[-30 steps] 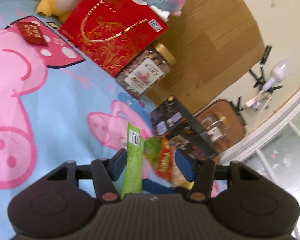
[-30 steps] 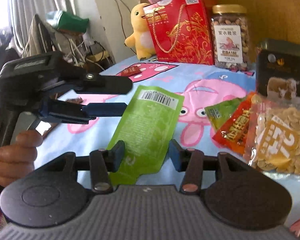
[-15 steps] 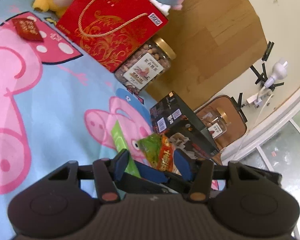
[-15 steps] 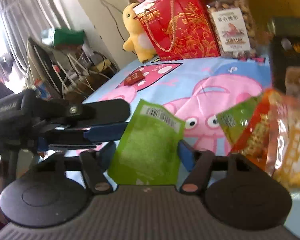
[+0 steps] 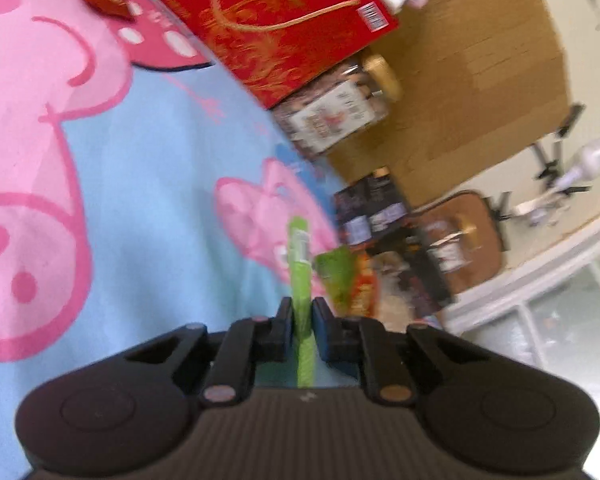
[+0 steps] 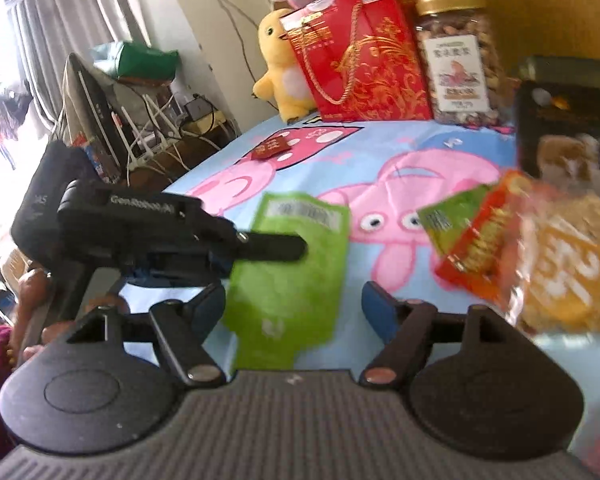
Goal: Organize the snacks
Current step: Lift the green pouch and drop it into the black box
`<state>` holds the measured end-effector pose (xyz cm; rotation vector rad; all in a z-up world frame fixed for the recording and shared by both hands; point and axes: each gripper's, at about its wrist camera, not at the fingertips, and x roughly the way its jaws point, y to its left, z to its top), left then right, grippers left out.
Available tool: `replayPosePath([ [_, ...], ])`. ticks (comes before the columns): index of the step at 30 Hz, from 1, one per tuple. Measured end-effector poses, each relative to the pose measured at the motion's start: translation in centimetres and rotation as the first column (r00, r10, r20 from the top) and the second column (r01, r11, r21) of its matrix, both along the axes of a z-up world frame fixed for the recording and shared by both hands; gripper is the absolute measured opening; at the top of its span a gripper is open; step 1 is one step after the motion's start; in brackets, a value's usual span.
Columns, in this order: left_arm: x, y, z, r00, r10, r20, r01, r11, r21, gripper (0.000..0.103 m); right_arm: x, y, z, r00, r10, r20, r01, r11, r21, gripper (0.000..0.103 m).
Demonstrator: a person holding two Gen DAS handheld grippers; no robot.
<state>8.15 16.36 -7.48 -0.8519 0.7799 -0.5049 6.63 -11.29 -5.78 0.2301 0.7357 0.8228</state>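
Handover of flat green foil snack packet: clamped edge-on in left claw, hanging between the widening, non-touching pads of right claw. Beyond right claw, red-and-green snack bags on blue cartoon-print cloth. Next, probably: carrying packet clear toward its group.
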Motion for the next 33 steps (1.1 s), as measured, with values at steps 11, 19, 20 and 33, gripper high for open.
replayPosePath([
  [11,-0.2,-2.5,5.0,0.989,-0.052,0.142,0.047,0.998,0.037,0.012,0.8,-3.4,0.9,0.983,0.021,-0.182,0.023,0.971,0.236,0.008],
  [19,8.1,-14.5,13.8,0.913,-0.269,0.308,0.205,0.953,0.225,0.013,1.7,-10.1,7.1,0.967,-0.253,0.026,0.241,0.945,0.22,0.006],
  [20,9.3,-16.5,14.5,0.898,-0.301,0.321,0.223,0.94,0.258,0.014,2.1,-11.0,7.5,0.952,-0.305,0.042,0.288,0.931,0.222,0.006],
  [33,19.1,-32.5,10.1,0.882,-0.452,0.131,0.266,0.708,0.654,0.047,7.4,-18.7,5.5,0.786,-0.615,0.069,0.615,0.788,0.023,0.044],
])
